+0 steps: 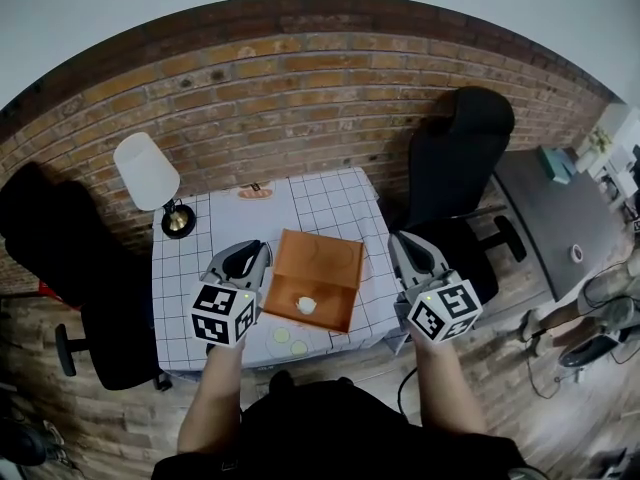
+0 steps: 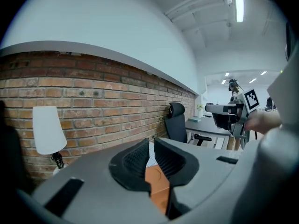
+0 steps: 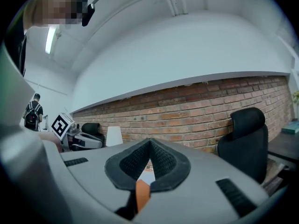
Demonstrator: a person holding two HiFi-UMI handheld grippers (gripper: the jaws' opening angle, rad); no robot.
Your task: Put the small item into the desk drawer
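An orange-brown drawer box lies open on the checked tablecloth. A small white item rests inside it near the front edge. My left gripper hovers at the drawer's left side. Its jaws stand a narrow gap apart with nothing between them, and the drawer shows through that gap. My right gripper hangs off the table's right edge. It is shut and empty: its pad tips meet in the right gripper view, with a strip of the drawer showing below them.
A white lamp stands at the table's back left. Black office chairs flank the table at right and left. A dark desk is further right. A brick wall runs behind. Two pale round discs lie at the table's front.
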